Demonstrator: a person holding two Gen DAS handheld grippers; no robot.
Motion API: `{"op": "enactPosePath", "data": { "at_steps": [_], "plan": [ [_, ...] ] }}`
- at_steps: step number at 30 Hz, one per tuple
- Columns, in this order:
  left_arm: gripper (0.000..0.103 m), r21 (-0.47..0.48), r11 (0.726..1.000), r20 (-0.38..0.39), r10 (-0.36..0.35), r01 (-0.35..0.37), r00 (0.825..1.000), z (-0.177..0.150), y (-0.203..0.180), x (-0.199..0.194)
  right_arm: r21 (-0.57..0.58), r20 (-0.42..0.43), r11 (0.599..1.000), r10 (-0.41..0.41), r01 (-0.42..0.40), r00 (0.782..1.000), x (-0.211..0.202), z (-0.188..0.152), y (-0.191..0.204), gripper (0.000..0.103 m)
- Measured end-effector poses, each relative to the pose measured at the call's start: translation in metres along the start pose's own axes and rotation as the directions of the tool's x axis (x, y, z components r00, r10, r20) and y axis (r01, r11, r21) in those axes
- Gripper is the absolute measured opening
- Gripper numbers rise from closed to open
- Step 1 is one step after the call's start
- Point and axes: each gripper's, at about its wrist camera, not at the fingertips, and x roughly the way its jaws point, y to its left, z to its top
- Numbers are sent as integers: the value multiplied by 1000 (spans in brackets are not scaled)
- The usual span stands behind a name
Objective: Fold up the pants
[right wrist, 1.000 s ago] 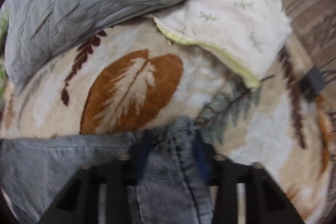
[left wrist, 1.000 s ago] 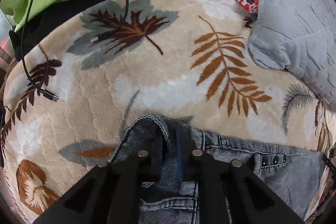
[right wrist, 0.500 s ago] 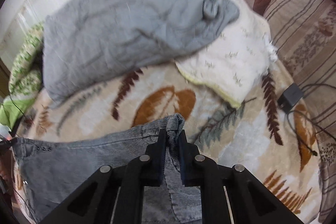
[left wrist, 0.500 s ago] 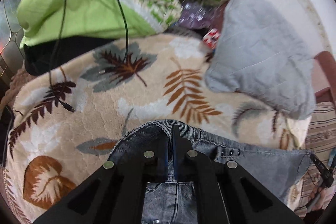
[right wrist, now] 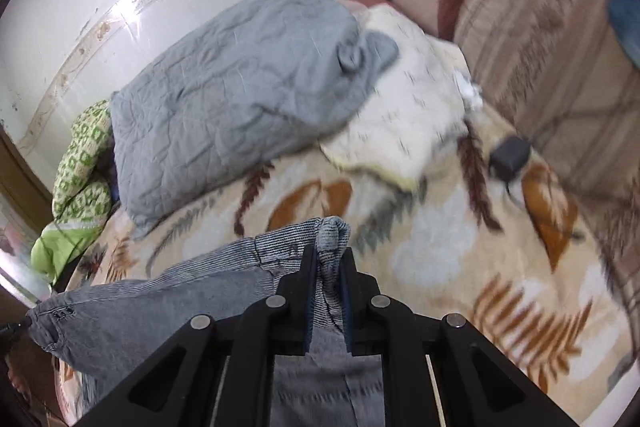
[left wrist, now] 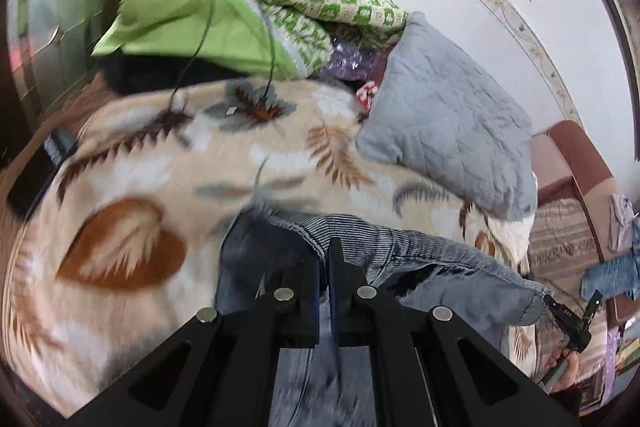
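Observation:
Grey-blue denim pants (left wrist: pixel 420 259) hang above a leaf-patterned blanket (left wrist: pixel 168 163), stretched by the waistband between both grippers. My left gripper (left wrist: pixel 325 253) is shut on one end of the waistband, whose ribbed edge bunches at its fingertips. In the right wrist view the pants (right wrist: pixel 168 307) run off to the lower left, and my right gripper (right wrist: pixel 329 251) is shut on the other end, with a fold of denim poking up between its fingers. The right gripper (left wrist: pixel 568 323), with a hand under it, shows at the left wrist view's far right, holding the taut cloth.
A grey quilted pillow (right wrist: pixel 248 91) and a cream pillow (right wrist: pixel 404 123) lie at the back of the bed. Green bedding (left wrist: pixel 224 23) with a black cable is piled at the left. A black charger (right wrist: pixel 510 153) lies on the blanket. A striped sofa (right wrist: pixel 552 39) stands to the right.
Both grippers have risen and pulled back with the waistband, lifting the pants off the blanket. The views tilted up, so the wall and sofa now show.

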Motion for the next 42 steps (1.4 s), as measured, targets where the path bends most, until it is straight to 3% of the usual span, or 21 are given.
{"op": "enactPosePath", "data": {
  "at_steps": [4,8,12,15,17,20,23,26,30,35,39,42],
  "plan": [
    [4,-6,1000,-28,21,-21,999,-57,19,-22,-25,-17,999,27,-28,999,-30,-54,-20,11],
    [4,-9,997,-89,73,-74,993,-107,43,-16,-21,-50,999,43,-44,998,-53,-108,-46,12],
    [6,-35,988,-173,142,-150,975,-147,70,5,-17,-168,996,84,-88,982,-59,-162,-67,15],
    [6,-52,969,-218,224,-241,950,-160,88,10,-8,-271,997,75,-80,960,-58,-187,-84,15],
    [6,-74,968,-213,220,-240,952,-159,95,2,4,-283,998,57,-59,957,-65,-190,-95,15],
    [6,-54,967,-145,239,-249,960,-149,90,-23,12,-223,996,84,-83,971,-82,-178,-100,15],
    [6,-15,976,-76,215,-216,974,-141,64,-40,11,-171,995,97,-96,980,-83,-152,-90,16],
    [6,40,986,-59,162,-160,985,-142,29,-36,26,-151,993,115,-113,982,-63,-126,-72,20],
    [9,122,987,-83,120,-109,989,-148,-12,-17,48,-218,982,189,-183,957,-25,-113,-34,21],
    [11,173,982,-166,98,-69,981,-163,-46,22,-101,-308,965,201,-242,930,4,-122,45,21],
    [11,223,973,-203,112,-65,973,-179,-60,39,-105,-377,942,258,-318,890,24,-127,92,21],
    [11,248,964,-210,150,-96,966,-186,-56,50,-189,-394,943,183,-274,901,38,-137,121,21]
  ]
}}
